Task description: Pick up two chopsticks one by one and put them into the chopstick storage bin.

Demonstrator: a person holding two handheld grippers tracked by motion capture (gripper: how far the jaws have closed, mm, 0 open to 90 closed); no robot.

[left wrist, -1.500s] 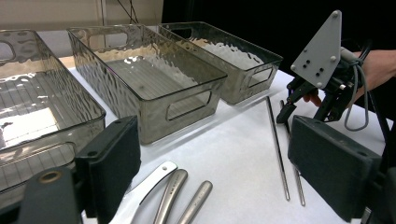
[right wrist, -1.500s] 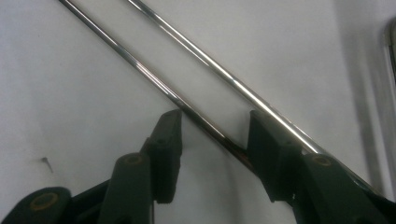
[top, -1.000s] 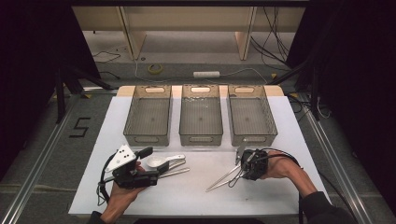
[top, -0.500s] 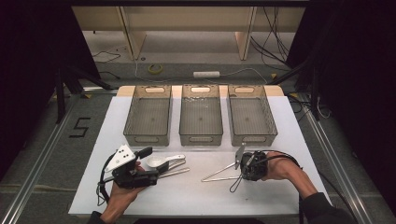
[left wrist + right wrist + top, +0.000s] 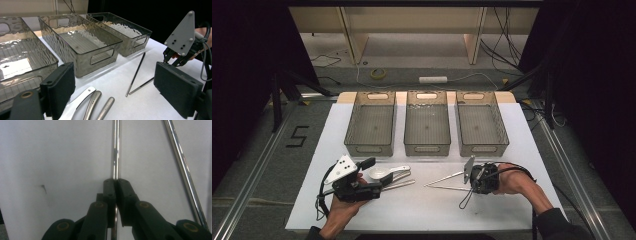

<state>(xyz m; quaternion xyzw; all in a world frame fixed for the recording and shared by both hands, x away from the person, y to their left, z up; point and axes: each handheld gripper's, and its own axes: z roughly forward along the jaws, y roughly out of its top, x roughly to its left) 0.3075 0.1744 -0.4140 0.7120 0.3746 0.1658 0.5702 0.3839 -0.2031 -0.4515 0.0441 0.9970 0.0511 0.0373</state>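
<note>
Since the earlier frame, the right gripper (image 5: 473, 179) has turned one metal rod (image 5: 115, 150) toward the counter's (image 5: 512, 210) left, jaws clamped on it; a second rod (image 5: 180, 160) lies beside. Left gripper (image 5: 115, 92) jaws wide over spoons (image 5: 96, 106).

lab test bench | black curtains (image 5: 257, 55) | cabled floor (image 5: 377, 60) | white table (image 5: 332, 125)

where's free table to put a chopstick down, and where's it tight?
Free: the white table along its near edge between the two hands, and the strips left of the left bin and right of the right bin. All three bins look empty. Crowded: the cutlery by the left gripper, and the chopsticks at the right gripper.
</note>
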